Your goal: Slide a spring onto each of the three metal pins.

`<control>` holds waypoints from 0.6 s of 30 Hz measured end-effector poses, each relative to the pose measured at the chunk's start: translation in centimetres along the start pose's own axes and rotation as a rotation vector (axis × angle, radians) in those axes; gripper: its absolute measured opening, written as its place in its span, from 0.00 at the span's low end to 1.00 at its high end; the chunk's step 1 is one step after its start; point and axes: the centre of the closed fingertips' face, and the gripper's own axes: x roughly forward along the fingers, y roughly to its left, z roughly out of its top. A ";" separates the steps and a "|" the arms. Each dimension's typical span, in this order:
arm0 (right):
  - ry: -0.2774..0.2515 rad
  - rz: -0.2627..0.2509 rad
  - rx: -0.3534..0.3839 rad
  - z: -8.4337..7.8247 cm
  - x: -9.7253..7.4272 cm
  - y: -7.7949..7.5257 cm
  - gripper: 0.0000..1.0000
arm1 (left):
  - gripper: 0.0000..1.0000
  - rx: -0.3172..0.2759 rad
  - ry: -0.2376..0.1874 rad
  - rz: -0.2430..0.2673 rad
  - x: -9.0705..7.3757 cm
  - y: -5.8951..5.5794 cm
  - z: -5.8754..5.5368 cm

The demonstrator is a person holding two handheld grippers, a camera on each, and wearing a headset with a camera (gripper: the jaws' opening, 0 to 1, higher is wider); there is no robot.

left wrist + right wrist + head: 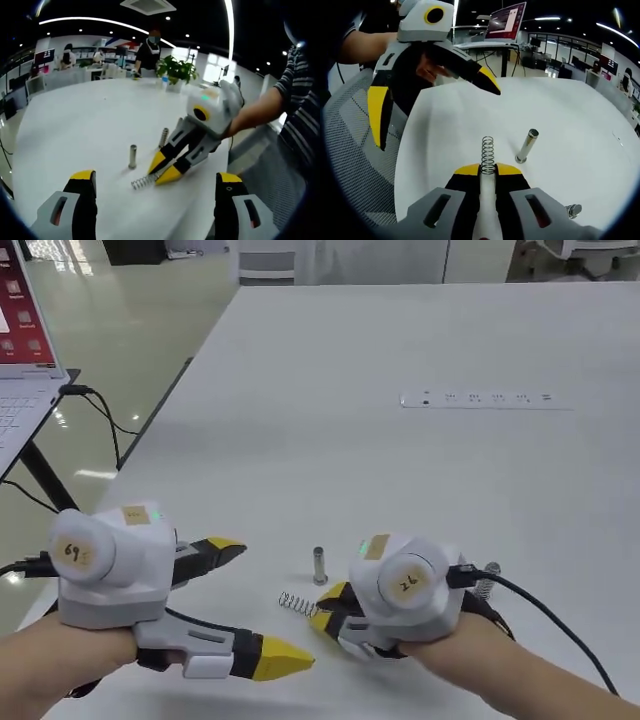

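Observation:
A bare metal pin [320, 565] stands upright on the white table [400, 470]. Just in front of it lies a small spring [295, 603], and my right gripper [325, 612] is shut on one end of it. In the right gripper view the spring [487, 149] sticks out ahead of the closed tips [487, 170], left of the pin [526, 145]. My left gripper [255, 600] is open, its jaws wide apart, facing the spring [142, 181] and pin [132, 156]. A second pin [164, 137] looks wrapped in a spring.
A flat white power strip [485, 399] lies far back on the table. A laptop [20, 350] stands on a stand to the left, cables hanging. The table's left edge [150, 430] is close. A mesh chair [355, 150] sits below, and people stand in the background.

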 end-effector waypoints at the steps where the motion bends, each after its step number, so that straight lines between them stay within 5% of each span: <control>1: -0.002 0.003 -0.002 0.0 -0.3 0.1 0.07 | 0.96 -0.002 0.000 0.000 0.0 0.0 0.0; 12: -0.026 0.009 -0.027 0.4 -3.1 -0.3 0.07 | 0.95 0.001 0.007 -0.023 0.5 -0.6 0.0; 18: -0.013 0.029 -0.051 -0.7 -4.9 -0.2 0.07 | 0.94 -0.001 0.023 -0.042 0.6 -1.1 -0.5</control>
